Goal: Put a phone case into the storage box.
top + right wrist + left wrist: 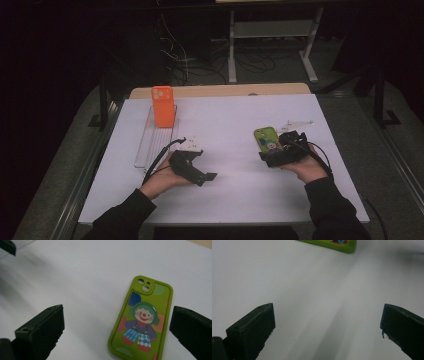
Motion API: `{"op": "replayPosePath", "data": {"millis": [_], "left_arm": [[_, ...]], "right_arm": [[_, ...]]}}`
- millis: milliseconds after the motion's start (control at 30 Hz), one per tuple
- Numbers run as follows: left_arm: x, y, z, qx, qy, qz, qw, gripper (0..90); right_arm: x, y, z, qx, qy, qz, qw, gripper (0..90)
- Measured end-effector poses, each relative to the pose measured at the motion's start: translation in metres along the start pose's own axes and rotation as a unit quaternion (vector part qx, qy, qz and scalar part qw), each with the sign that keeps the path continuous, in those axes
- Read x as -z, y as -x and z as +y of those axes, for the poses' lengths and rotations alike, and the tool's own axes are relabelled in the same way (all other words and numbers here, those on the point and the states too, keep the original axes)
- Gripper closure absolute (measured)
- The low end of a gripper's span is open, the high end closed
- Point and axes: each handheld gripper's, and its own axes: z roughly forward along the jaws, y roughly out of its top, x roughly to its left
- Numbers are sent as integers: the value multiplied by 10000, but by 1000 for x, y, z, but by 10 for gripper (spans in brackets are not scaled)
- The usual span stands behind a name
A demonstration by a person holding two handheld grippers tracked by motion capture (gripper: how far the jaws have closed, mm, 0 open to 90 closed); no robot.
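The right claw [117, 322] hangs wide over the green phone [141, 320], flat on the counter [87, 270]; stiff, slick-cased, best pinched across its long edges.

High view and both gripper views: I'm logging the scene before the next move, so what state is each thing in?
Orange phone: upright, in the clear rack.
Green phone: flat on the table, back up, not gripped.
Left gripper: jaws wide open, nothing between them.
Right gripper: jaws open, above the green phone.
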Motion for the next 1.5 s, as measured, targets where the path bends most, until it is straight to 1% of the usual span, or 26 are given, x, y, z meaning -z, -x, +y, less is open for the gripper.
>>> {"op": "replayPosePath", "data": {"millis": [133, 200, 233, 300, 400, 467, 500, 567, 633, 667, 700, 733, 800, 867, 933, 967, 1000, 1133, 1167, 1200, 1267, 1300, 1333, 1500], "left_arm": [[0, 0, 0, 67, 41, -14, 10000, 0], [1, 0, 0, 57, 35, -9, 10000, 0], [1, -1, 0, -11, 37, 15, 10000, 0], [1, -1, 0, -22, 7, 6, 10000, 0], [1, -2, 0, -47, -18, 12, 10000, 0], [1, -1, 0, 13, -9, -5, 10000, 0], [1, -1, 0, 10, -14, -1, 10000, 0], [1, -1, 0, -5, -18, 6, 10000, 0], [1, -1, 0, 40, -18, 0, 10000, 0], [1, -1, 0, 55, -17, -4, 10000, 0], [1, -1, 0, 65, -13, -11, 10000, 0], [1, -1, 0, 68, -11, -10, 10000, 0], [1, -1, 0, 65, -13, -11, 10000, 0], [1, -1, 0, 78, -9, -9, 10000, 0], [0, 0, 0, 74, -9, -11, 10000, 0], [0, 0, 0, 58, -34, -5, 10000, 0], [0, 0, 0, 55, -32, -4, 10000, 0], [0, 0, 0, 60, -33, -1, 10000, 0], [0, -1, 0, 59, -26, -4, 10000, 0], [0, -1, 0, 58, -24, -2, 10000, 0], [0, -1, 0, 55, -48, 4, 10000, 0], [0, -1, 0, 48, -60, 10, 10000, 0], [-1, 0, 0, 46, -59, 18, 10000, 0], [0, 0, 0, 54, -54, 13, 10000, 0]], "right_arm": [[-6, 6, 7, -65, -29, -94, 9999, 0], [-10, 9, 11, -93, -30, -149, 9998, 0], [-12, 11, 12, -137, -44, -176, 9997, 0], [-15, 13, 14, -177, -93, -225, 9995, 0], [-21, 19, 16, -314, -150, -349, 9988, 0], [-25, 22, 16, -346, -232, -426, 9982, 0], [-28, 23, 15, -402, -265, -455, 9978, 0], [-33, 24, 15, -439, -378, -536, 9969, 0], [-38, 26, 14, -443, -425, -585, 9964, 0], [-40, 26, 13, -431, -493, -610, 9960, 0], [-42, 26, 13, -502, -527, -604, 9955, 0], [-45, 26, 12, -447, -547, -614, 9956, 0], [-49, 26, 10, -483, -634, -640, 9948, 0], [-52, 26, 7, -442, -717, -658, 9943, 0], [-55, 27, 5, -514, -787, -677, 9933, 0], [-56, 28, 4, -498, -774, -688, 9934, 0], [-57, 28, 4, -546, -812, -668, 9930, 0], [-63, 29, 0, -569, -903, -687, 9919, 0], [-64, 29, -1, -590, -962, -721, 9910, 0], [-66, 29, -2, -558, -970, -763, 9908, 0], [-67, 30, -3, -617, -1000, -718, 9905, 17], [-67, 30, -4, -613, -1005, -761, 9901, 21], [-68, 30, -5, -620, -981, -756, 9904, 22], [-70, 30, -6, -613, -1062, -764, 9895, 55]]}}
